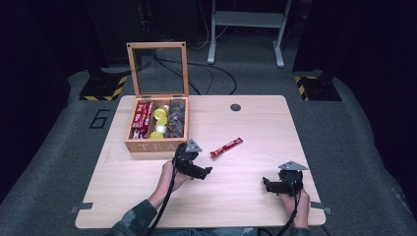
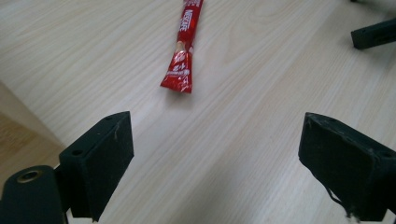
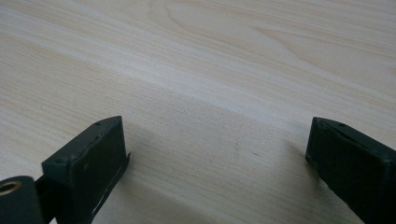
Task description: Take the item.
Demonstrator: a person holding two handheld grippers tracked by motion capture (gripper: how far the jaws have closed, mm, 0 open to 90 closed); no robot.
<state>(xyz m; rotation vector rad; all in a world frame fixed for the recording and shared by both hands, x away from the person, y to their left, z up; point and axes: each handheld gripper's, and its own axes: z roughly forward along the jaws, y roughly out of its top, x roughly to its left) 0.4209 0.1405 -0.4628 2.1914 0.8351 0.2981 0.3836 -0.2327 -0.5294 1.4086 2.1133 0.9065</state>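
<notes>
While the wooden table (image 1: 255,128) carries everything, its biggest load is the wooden tea box (image 1: 156,125) near the far left corner, with its glass-paned lid (image 1: 158,69) standing upright at the back. Three compartments run side by side inside the box: red sachets (image 1: 141,118) in the left one, yellow-lidded little tubs (image 1: 160,120) in the middle one, and dark grey wrapped pieces (image 1: 176,120) in the right one. A small dark round cap (image 1: 235,107) sits in the tabletop near the far edge.

Next in size come the two hand-held tools. The left gripper (image 1: 204,172) lies just in front of the box, held by the left hand (image 1: 169,174), pointing to the right; in its own view (image 2: 212,149) the jaws stand wide apart with nothing but bare wood between them. The right gripper (image 1: 266,184) rests near the front right corner in the right hand (image 1: 295,199), pointing left; its own view (image 3: 217,154) shows the jaws spread as well, with bare table between them.

Smallest is the single red sachet (image 1: 226,147), lying flat on the table just right of the box and a little beyond the left gripper, slanted; in the left gripper view it (image 2: 183,51) lies ahead of the jaws, clear of both
</notes>
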